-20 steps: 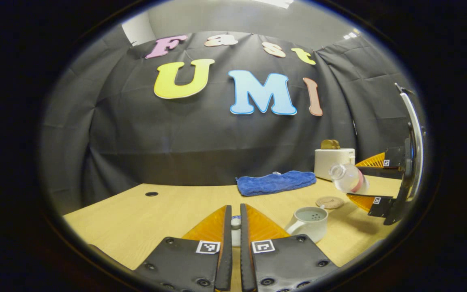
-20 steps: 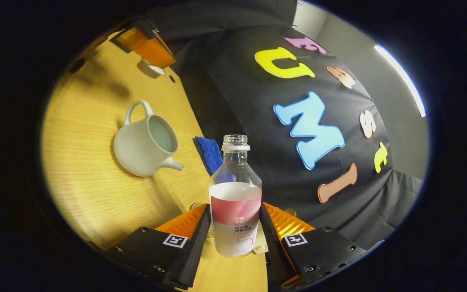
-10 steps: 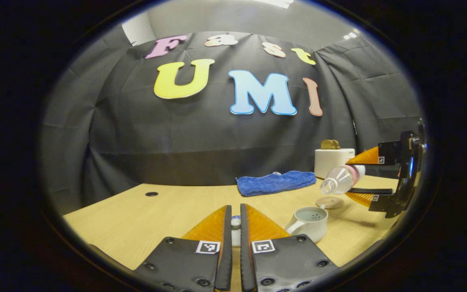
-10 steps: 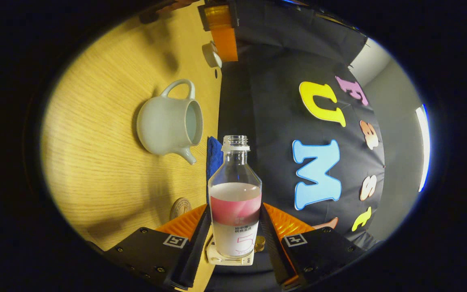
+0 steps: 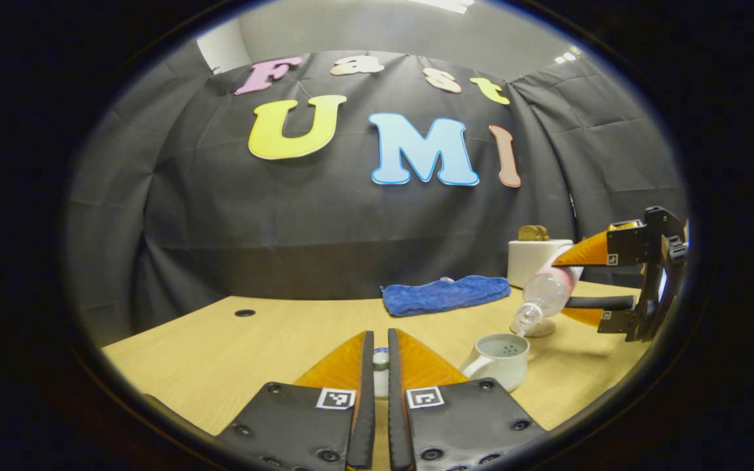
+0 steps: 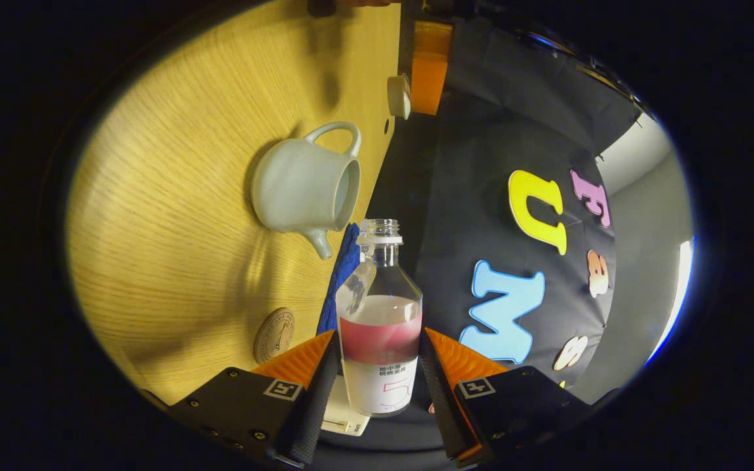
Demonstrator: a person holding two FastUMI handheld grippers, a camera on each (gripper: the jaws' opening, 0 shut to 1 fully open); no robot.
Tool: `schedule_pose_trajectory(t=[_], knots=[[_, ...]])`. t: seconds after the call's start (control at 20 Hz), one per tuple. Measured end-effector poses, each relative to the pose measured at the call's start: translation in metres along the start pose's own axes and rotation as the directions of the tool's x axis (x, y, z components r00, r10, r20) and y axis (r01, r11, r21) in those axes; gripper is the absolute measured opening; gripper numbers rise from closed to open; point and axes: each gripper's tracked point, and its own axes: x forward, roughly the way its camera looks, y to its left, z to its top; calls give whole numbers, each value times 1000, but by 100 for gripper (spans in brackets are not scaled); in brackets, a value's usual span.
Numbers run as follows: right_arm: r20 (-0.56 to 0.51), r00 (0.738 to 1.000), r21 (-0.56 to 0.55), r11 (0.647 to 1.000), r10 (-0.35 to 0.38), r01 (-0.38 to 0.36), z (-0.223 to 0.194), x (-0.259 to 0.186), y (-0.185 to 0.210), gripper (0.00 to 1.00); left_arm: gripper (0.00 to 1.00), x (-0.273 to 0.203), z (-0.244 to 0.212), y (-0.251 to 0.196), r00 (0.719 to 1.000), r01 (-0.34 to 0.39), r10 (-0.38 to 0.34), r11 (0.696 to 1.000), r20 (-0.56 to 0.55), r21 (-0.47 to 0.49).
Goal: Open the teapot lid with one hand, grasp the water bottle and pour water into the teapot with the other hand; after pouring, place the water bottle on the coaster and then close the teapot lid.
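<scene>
The right gripper [image 6: 377, 383] is clamped on the clear plastic water bottle with a pink label band [image 6: 380, 320], both fingers pressing its lower body, cap off. In the left gripper view this bottle [image 5: 547, 291] is tipped well past level, its open mouth pointing down just above the rim of the pale glazed ceramic teapot [image 5: 498, 358], which stands upright on the light wooden table [image 5: 233, 347] with its opening uncovered. No stream is discernible at this size; judged from the tilt, the pouring step is under way or about to start. The left gripper [image 5: 380, 366] is closed on the knob of the small white teapot lid [image 5: 381, 373], held low beside the pot and clear of the opening, evidently to keep the mouth free for the pour. In the right gripper view the teapot [image 6: 305, 193] sits off to the side of the bottle's neck, and the round brown coaster [image 6: 275, 335] lies bare on the table nearer the gripper, presumably kept free as the bottle's set-down spot. A folded blue cloth [image 5: 446, 294] and a white toaster [image 5: 537, 258] stand behind, well apart from the work.
</scene>
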Motion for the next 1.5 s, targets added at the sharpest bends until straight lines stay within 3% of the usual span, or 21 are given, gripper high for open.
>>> schedule_pose_trajectory(t=[0.55,1.5], knots=[[54,997,-217,974,-56,66,4,3,-14,71,14,1,1,0,1000,0,0,1000,0,0],[144,985,-336,931,-97,140,14,1,-25,71,14,1,-1,0,1000,0,0,1000,1,0]])
